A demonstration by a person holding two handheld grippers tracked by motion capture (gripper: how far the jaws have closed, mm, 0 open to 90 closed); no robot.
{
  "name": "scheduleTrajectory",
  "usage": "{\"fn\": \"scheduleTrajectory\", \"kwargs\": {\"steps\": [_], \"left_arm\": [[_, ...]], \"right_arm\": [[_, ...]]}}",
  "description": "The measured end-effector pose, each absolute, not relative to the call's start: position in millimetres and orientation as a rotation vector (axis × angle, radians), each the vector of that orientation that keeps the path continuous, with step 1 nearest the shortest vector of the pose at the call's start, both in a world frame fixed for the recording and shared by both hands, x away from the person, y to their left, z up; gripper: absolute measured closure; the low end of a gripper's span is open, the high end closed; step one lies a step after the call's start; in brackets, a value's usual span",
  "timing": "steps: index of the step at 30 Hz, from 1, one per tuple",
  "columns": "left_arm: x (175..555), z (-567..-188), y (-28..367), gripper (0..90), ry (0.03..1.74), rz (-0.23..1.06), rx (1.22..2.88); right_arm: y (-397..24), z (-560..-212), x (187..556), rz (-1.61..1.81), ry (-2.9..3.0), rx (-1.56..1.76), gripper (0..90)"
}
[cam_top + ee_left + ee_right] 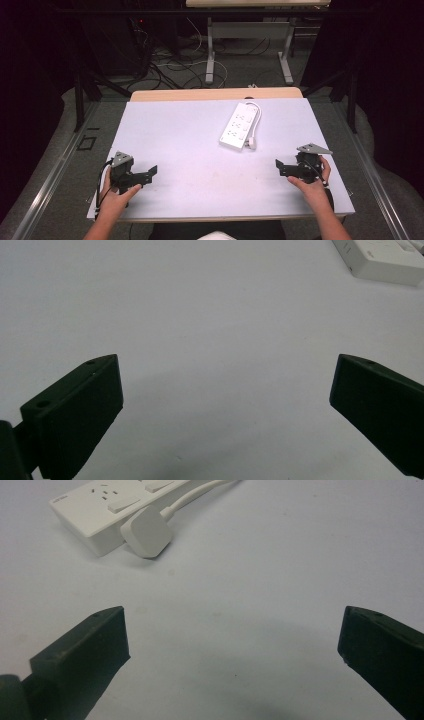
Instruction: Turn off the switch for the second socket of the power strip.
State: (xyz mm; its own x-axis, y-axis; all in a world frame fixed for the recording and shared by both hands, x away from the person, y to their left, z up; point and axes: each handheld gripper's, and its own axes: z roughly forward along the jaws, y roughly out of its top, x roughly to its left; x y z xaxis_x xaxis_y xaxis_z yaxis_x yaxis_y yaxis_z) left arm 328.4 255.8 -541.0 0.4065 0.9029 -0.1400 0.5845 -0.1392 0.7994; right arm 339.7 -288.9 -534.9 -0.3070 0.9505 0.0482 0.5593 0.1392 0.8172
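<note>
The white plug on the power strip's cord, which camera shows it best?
The right gripper view: the plug sits close and sharp, lying on the table against the power strip. The high view shows it small at the strip's near end. The left gripper view catches a corner of the strip, with no plug visible.

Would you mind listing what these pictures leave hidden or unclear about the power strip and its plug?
- Power strip, high view: socket and switch details too small.
- Left gripper view: strip cut off by the top edge; just a corner shows.
- Right gripper view: strip's far end cut off by the top edge.
- Plug, right gripper view: prongs hidden beneath its body.
</note>
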Motion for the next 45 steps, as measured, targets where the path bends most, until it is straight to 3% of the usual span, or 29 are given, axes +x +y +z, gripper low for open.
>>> {"fn": "scheduleTrajectory", "kwargs": {"steps": [45], "left_arm": [[310.4,-534.6,234.5,1.1,1.182,0.517,1.860]], "right_arm": [[-261.6,-501.4,353.2,1.026,2.023,1.366,2.9]]}}
